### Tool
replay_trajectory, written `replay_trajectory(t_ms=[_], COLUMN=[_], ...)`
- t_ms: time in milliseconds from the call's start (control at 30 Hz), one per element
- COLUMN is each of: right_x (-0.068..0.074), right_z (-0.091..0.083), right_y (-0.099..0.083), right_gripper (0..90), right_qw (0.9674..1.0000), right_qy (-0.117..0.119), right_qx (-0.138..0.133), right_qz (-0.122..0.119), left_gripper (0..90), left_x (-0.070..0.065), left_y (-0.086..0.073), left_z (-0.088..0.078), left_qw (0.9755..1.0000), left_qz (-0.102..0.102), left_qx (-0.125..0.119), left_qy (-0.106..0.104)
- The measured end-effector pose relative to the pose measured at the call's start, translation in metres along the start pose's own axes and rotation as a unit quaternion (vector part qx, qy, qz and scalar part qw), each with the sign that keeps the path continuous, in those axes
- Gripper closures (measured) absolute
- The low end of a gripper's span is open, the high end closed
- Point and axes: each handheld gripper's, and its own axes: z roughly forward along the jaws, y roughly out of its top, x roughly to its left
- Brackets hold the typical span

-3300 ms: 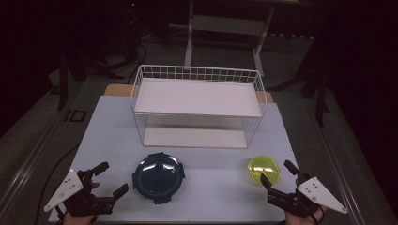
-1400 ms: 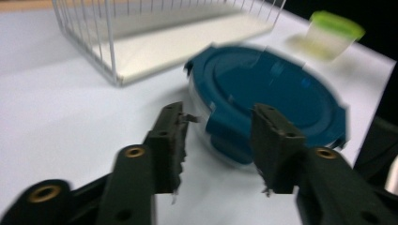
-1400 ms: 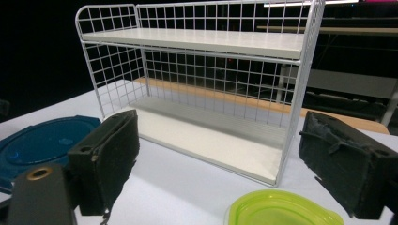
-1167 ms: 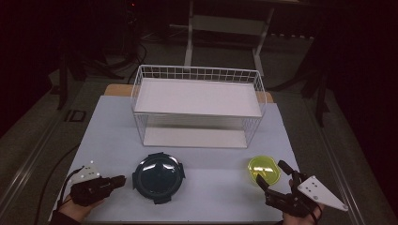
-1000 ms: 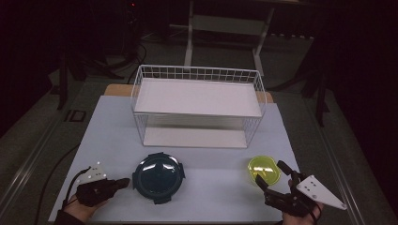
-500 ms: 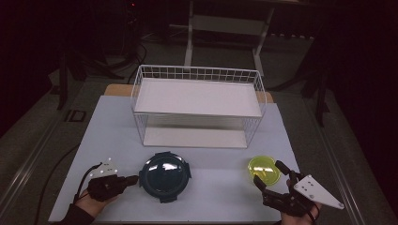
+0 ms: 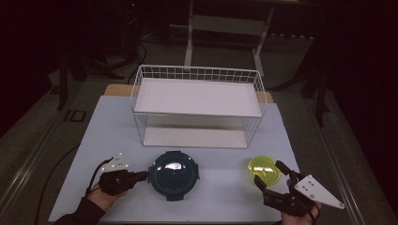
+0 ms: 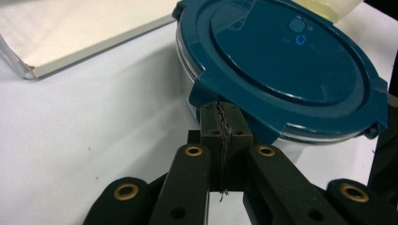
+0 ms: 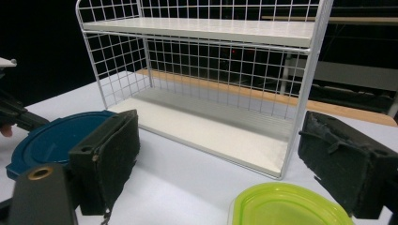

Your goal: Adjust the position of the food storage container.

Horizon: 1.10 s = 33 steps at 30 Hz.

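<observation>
A round container with a dark blue lid [image 7: 173, 174] sits near the front middle of the table. My left gripper [image 7: 142, 176] lies level just left of it, jaws shut pad to pad with nothing between them. In the left gripper view the left gripper's [image 8: 222, 123] tips meet the blue lid's [image 8: 286, 65] near latch tab. A small container with a yellow-green lid [image 7: 264, 169] stands at the front right. My right gripper [image 7: 270, 173] is open, its fingers either side of that container's near edge. In the right gripper view its pads [image 9: 112, 154] stand wide apart above the green lid [image 9: 286, 206].
A white wire rack [image 7: 197, 96] with two shelves stands at the middle back of the white table [image 7: 112, 126]; in the right gripper view the rack [image 9: 211, 28] is close ahead. Dark floor and stand legs surround the table.
My left gripper, open at first, has shut and slid right across the table until its tips reach the blue lid's edge. The right gripper has stayed in place, open.
</observation>
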Motion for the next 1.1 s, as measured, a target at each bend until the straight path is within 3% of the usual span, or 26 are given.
replay_trajectory(t_ms=[533, 767, 833, 1000, 1100], right_x=[0.003, 0.002, 0.003, 0.002, 0.001], right_z=[0.004, 0.004, 0.005, 0.004, 0.004], right_y=[-0.001, -0.001, -0.002, -0.002, -0.002], right_gripper=[12.9, 12.8, 12.9, 12.9, 12.9], right_qw=[0.9999, 0.9999, 0.9999, 0.9999, 0.9999], right_qy=[0.006, 0.005, 0.005, 0.004, 0.004], right_qx=[0.009, 0.01, 0.011, 0.012, 0.012], right_qz=[-0.004, -0.003, -0.003, -0.002, 0.001], left_gripper=[88.7, 88.6, 87.5, 64.7, 54.1], left_x=[-0.013, -0.016, -0.014, -0.017, -0.019], left_y=[0.018, 0.021, 0.021, 0.022, 0.025], left_z=[0.026, 0.033, 0.032, 0.025, 0.017], left_qw=[0.9996, 0.9994, 0.9994, 0.9997, 0.9998], left_qz=[0.008, 0.006, -0.004, 0.006, 0.002], left_qx=[0.008, 0.011, 0.011, 0.017, 0.003], left_qy=[-0.024, -0.031, -0.031, -0.014, -0.017])
